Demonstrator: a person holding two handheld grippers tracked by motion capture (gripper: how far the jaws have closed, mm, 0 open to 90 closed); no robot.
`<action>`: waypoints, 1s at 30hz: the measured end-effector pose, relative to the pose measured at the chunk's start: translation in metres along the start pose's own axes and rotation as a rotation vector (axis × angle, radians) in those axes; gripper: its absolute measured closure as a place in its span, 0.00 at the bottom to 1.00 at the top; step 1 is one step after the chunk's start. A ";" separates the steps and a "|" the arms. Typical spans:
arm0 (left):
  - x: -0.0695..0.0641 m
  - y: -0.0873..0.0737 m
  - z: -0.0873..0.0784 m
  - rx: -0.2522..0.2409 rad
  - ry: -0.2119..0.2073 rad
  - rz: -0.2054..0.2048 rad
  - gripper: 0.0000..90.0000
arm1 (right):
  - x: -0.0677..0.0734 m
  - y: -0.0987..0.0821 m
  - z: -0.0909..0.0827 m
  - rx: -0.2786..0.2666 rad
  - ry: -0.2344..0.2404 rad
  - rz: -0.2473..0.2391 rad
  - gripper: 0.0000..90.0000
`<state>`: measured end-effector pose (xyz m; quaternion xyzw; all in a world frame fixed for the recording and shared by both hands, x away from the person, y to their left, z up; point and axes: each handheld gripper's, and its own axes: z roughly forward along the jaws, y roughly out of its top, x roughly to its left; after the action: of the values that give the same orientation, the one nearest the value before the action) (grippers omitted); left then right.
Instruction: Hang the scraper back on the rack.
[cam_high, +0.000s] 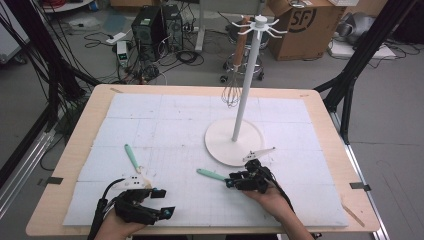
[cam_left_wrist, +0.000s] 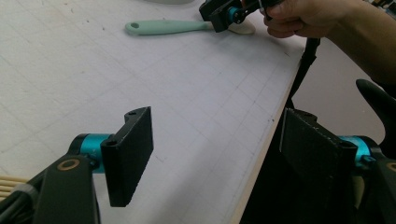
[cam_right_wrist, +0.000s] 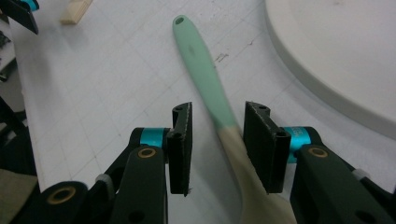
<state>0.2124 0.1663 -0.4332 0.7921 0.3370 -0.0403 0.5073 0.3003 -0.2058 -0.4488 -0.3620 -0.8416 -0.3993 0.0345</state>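
Lying flat on the white gridded mat (cam_high: 165, 120), the spatula (cam_right_wrist: 211, 100) with its smooth mint-green handle and cream blade sits between the right gripper's (cam_right_wrist: 217, 140) flat black jaws, which stand apart, not pressing it. Near the table's front edge, the left gripper (cam_left_wrist: 210, 154) stands wide open, empty.

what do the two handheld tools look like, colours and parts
Both the left tool and the right tool are black, each with two flat rectangular black jaws on turquoise metal collars. Brass-coloured rings mark the pivots of the black linkage arms. A black cable trails from the left one. No sleeves are visible.
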 end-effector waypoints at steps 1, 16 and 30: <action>0.000 0.000 0.000 0.001 -0.001 0.000 0.29 | 0.001 0.000 0.000 0.003 -0.003 -0.005 0.68; 0.000 0.000 0.003 0.005 -0.007 -0.010 0.29 | 0.010 -0.002 0.003 0.014 -0.105 -0.177 0.82; 0.001 0.000 0.004 0.006 -0.007 -0.016 0.30 | 0.005 0.000 0.002 0.013 -0.086 -0.119 0.90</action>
<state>0.2139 0.1633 -0.4358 0.7909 0.3412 -0.0481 0.5057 0.2970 -0.2017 -0.4484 -0.3281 -0.8649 -0.3792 -0.0230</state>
